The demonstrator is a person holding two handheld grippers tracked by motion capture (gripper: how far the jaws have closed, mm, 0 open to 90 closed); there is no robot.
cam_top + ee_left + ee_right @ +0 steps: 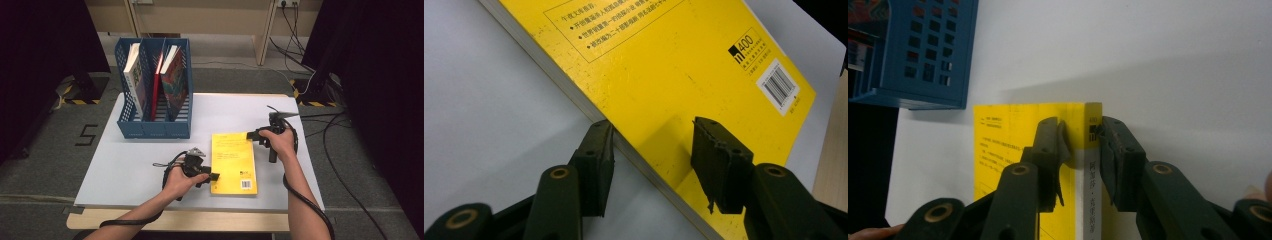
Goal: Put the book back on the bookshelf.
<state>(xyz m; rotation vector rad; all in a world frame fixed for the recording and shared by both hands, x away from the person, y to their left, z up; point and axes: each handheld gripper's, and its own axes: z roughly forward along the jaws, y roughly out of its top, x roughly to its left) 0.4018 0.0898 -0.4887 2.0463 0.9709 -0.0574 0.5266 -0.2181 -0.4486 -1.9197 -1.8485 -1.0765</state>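
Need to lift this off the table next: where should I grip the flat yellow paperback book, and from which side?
Grip the yellow paperback book at its white spine edge, far right corner, coming in level from the right. It lies flat on the white table, so only its thin edges offer a pinch; the right hand-held gripper straddles that edge there.

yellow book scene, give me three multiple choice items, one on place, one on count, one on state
1. Where does the yellow book lie?
A. flat on the table
B. in the blue file rack
C. on the floor

2. How many books stand in the rack?
A. one
B. three
C. five

3. How does the right tool meet the yellow book?
A. hangs clear above it
B. straddles its spine corner
C. lies beneath it

Key: 1 A, the high view shows it flat on the white top. 2 B, three books lean in the compartments. 3 B, the right gripper view shows one jaw on the cover, one against the spine.
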